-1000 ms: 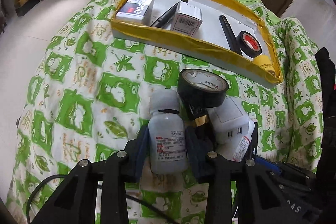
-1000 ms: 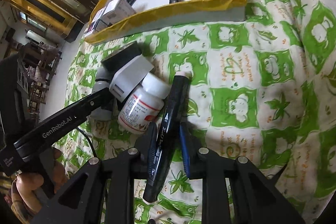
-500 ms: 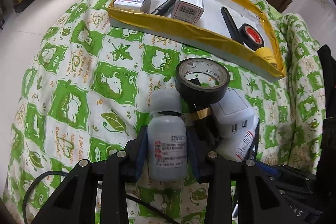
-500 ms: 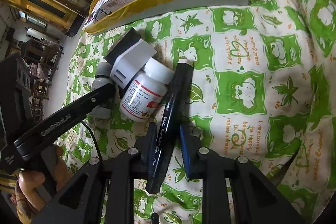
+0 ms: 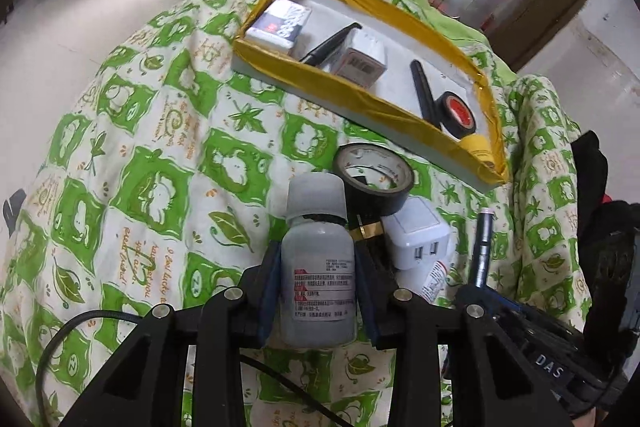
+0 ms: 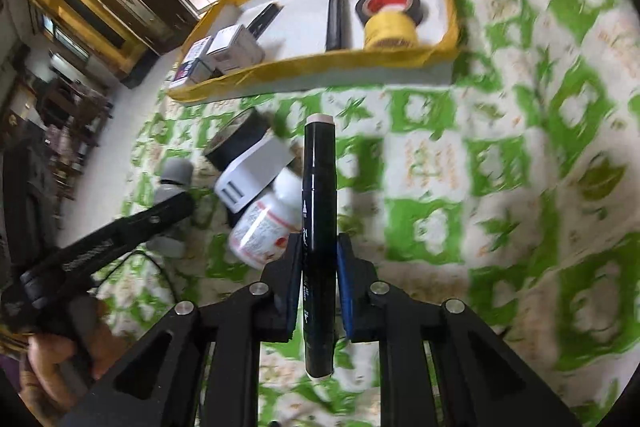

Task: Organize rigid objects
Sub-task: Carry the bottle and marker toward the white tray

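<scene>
Between the left gripper's (image 5: 316,291) jaws sits a clamped grey bottle (image 5: 317,267); the right gripper's (image 6: 318,279) jaws, just closed, clench a black marker (image 6: 318,227).

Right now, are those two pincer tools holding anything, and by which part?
Left gripper clamps a grey plastic bottle around its labelled body. Right gripper has just closed on a black marker pen, gripping its lower barrel.

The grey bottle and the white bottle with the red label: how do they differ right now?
The grey bottle is clamped in the left gripper; the white bottle lies loose on the green quilt, on its side. The grey bottle has a grey cap and a pale printed label; the white bottle has a white cap and red markings. The white bottle is tucked under the white charger; the grey one touches no other item. Both are small capped plastic bottles outside the yellow-edged tray.
</scene>
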Action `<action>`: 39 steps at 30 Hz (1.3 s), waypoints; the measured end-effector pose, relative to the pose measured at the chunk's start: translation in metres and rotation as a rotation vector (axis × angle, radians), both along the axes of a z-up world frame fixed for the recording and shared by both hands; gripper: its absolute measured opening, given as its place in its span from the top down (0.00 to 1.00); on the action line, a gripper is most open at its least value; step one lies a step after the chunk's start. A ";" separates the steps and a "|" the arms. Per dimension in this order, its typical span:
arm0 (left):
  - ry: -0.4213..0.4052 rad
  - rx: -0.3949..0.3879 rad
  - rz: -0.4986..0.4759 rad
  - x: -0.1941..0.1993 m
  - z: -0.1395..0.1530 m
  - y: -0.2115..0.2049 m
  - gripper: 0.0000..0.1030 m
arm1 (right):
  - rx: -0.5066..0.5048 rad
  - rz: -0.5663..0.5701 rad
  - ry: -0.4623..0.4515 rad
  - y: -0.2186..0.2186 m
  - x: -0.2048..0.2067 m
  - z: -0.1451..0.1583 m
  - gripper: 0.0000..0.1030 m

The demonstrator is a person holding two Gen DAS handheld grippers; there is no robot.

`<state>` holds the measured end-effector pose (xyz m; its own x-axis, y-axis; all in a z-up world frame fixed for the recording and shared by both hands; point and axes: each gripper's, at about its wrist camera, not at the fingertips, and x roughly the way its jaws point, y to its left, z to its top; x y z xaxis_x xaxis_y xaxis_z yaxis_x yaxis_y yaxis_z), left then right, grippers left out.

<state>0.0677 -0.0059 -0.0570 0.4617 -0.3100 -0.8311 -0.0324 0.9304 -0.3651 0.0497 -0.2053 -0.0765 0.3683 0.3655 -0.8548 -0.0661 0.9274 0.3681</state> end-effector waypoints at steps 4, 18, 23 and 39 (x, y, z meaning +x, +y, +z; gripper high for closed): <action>-0.012 0.020 -0.013 -0.002 0.003 -0.005 0.65 | 0.009 0.001 0.011 -0.001 0.000 -0.001 0.85; -0.019 0.045 -0.021 0.000 0.002 -0.009 0.65 | 0.061 -0.019 -0.055 -0.013 -0.005 0.019 0.85; -0.020 0.046 -0.022 0.000 0.003 -0.009 0.65 | 0.072 -0.038 -0.064 -0.021 -0.005 0.024 0.85; -0.027 0.055 -0.030 0.000 0.004 -0.011 0.65 | 0.101 -0.113 -0.081 -0.046 0.001 0.033 0.84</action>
<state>0.0673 -0.0164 -0.0525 0.4757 -0.2786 -0.8344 0.0055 0.9495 -0.3138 0.0506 -0.2510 -0.0436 0.4782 0.4005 -0.7816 0.0028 0.8893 0.4574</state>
